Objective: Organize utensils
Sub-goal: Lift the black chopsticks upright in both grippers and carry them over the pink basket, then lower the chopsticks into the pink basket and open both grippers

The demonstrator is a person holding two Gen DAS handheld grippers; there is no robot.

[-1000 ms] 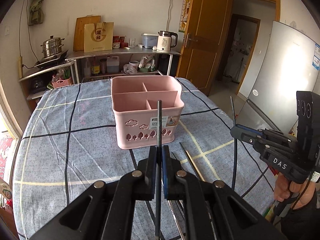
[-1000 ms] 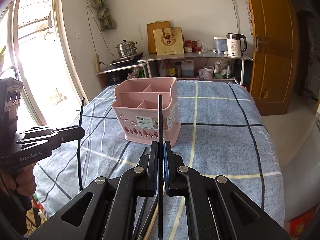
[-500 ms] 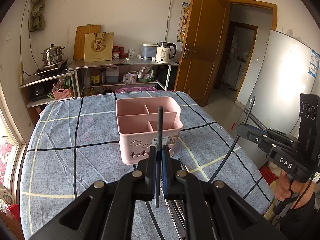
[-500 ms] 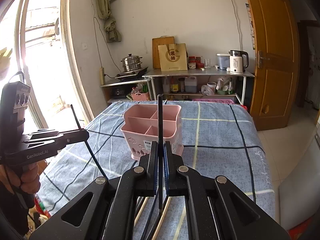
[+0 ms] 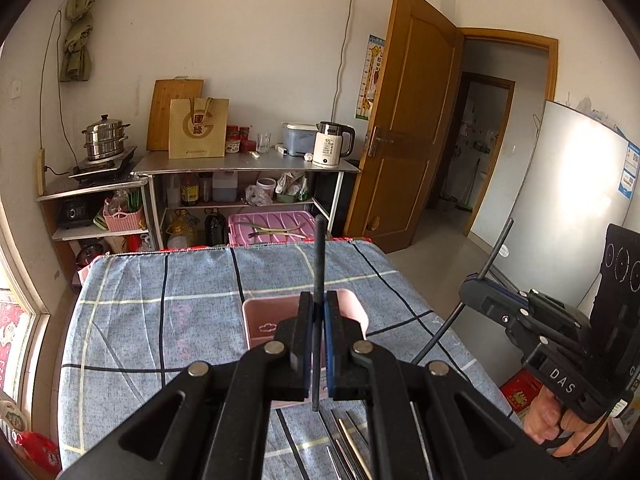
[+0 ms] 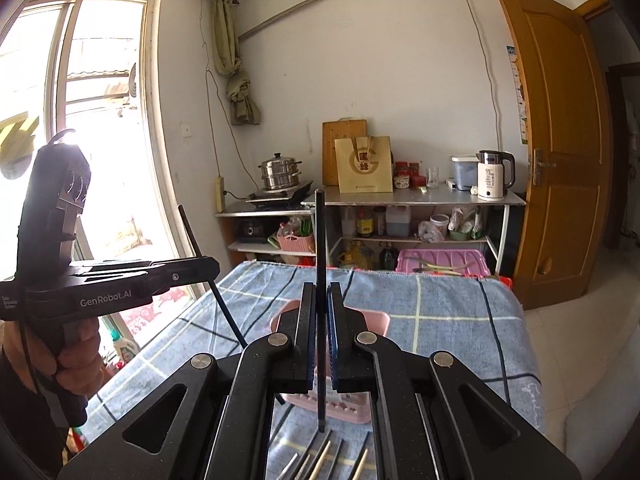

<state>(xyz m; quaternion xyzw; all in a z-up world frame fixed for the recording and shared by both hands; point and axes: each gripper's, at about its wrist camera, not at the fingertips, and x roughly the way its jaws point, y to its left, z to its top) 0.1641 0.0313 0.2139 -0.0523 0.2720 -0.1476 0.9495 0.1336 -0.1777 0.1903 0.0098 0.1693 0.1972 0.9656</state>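
My left gripper (image 5: pixel 319 308) is shut on a black chopstick (image 5: pixel 319 256) that stands upright between its jaws. My right gripper (image 6: pixel 319 300) is shut on another black chopstick (image 6: pixel 319 240), also upright. Both are raised above the table. The pink divided utensil caddy (image 5: pixel 264 322) (image 6: pixel 378 322) sits on the blue checked tablecloth, mostly hidden behind the jaws. Several loose chopsticks (image 5: pixel 352 448) (image 6: pixel 320 458) lie on the cloth near the front edge. The right gripper also shows at the right of the left wrist view (image 5: pixel 470 284), the left one at the left of the right wrist view (image 6: pixel 214 268).
The table (image 5: pixel 160 320) has a blue checked cloth. Behind it stand metal shelves (image 5: pixel 248 164) with a kettle, a steamer pot, bottles and a pink bin. A wooden door (image 5: pixel 404 120) is at the back right, a window (image 6: pixel 100 140) on the left.
Both grippers have risen with their chopsticks, so the caddy has dropped low in both views and is now largely hidden behind the jaws.
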